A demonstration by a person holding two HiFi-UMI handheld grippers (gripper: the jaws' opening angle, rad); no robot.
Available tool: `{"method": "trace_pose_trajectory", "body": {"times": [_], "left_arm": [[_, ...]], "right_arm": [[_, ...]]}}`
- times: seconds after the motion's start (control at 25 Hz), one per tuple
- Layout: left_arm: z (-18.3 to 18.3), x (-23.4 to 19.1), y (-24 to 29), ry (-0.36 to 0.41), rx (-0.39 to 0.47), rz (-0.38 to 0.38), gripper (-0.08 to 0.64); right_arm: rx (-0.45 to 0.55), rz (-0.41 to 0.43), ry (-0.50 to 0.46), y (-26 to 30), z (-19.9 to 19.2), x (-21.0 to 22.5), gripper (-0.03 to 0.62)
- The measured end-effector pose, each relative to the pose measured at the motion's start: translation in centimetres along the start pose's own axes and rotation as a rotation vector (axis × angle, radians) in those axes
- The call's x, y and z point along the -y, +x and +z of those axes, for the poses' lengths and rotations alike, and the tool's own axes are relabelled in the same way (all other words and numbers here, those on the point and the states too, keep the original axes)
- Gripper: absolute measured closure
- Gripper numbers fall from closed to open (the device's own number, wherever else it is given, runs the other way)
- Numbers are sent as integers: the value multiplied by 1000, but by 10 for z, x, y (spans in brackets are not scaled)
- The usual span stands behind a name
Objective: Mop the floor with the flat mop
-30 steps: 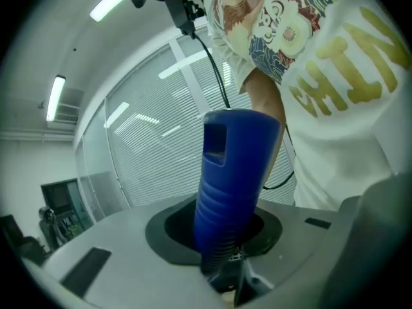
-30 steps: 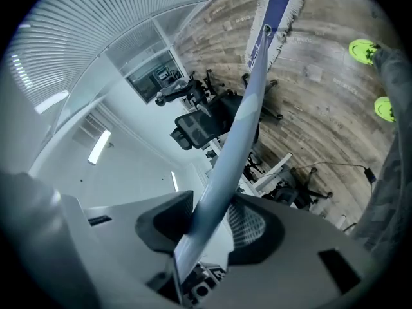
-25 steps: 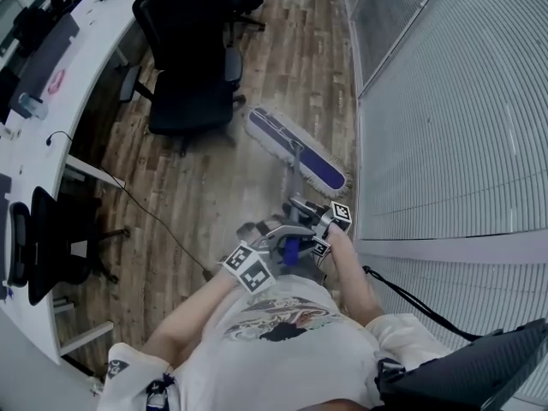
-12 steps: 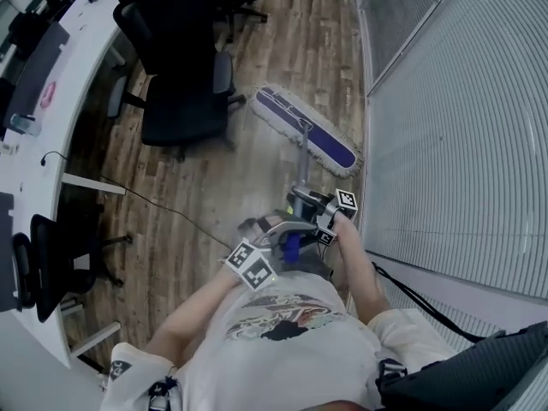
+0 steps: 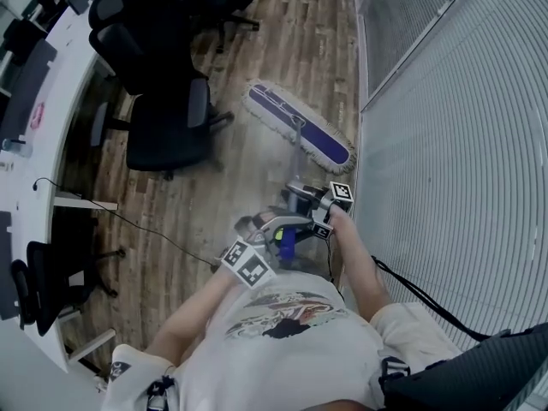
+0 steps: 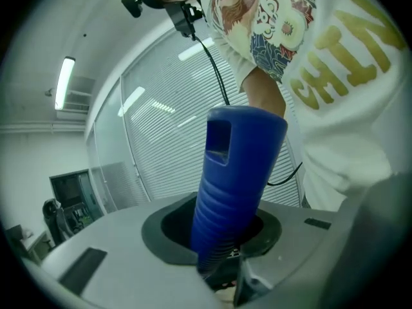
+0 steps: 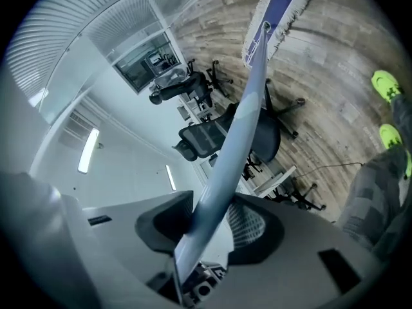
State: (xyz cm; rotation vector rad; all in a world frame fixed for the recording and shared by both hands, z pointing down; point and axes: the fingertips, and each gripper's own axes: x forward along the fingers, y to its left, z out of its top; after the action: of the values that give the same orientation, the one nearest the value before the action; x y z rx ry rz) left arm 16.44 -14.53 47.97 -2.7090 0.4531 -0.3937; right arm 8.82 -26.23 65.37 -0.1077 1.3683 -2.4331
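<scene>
Passing through left tongs [image 6: 222, 253] and right tongs [image 7: 193, 256], flat mop [image 5: 300, 131].

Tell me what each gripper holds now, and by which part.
Both hold the flat mop: the left gripper is shut on its blue end grip, the right gripper on the grey pole lower down.

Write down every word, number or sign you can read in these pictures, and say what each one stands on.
"CHIN": gold letters on the person's white shirt, left gripper view; the word may run on past the picture's edge.
Cartoon print on the shirt front: any lettering is too small to read.
Marker cubes: black-and-white square patterns, no words.
Nothing else is legible.
</scene>
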Motion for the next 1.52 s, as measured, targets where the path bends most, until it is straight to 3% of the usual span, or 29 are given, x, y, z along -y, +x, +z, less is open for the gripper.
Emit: {"method": "trace_pose_trajectory", "body": {"times": [0.24, 0.52, 0.84, 1.0, 1.2, 1.52], "left_arm": [[-30, -63, 37, 4, -18, 16, 471], [-56, -157, 57, -6, 49, 27, 471], [-103, -273, 65, -17, 70, 3, 466], [-122, -308, 75, -12, 85, 5, 466], [-157, -390, 98, -17, 78, 8, 466], [-201, -430, 128, 22, 4, -28, 460]], "right_arm": [[58, 9, -1, 17, 72, -33, 440], [101, 72, -14, 61, 149, -82, 440], [129, 65, -16, 132, 238, -134, 439], [151, 76, -27, 149, 274, -148, 439], [171, 63, -36, 187, 348, -188, 439], [262, 51, -19, 203, 415, -203, 446]]}}
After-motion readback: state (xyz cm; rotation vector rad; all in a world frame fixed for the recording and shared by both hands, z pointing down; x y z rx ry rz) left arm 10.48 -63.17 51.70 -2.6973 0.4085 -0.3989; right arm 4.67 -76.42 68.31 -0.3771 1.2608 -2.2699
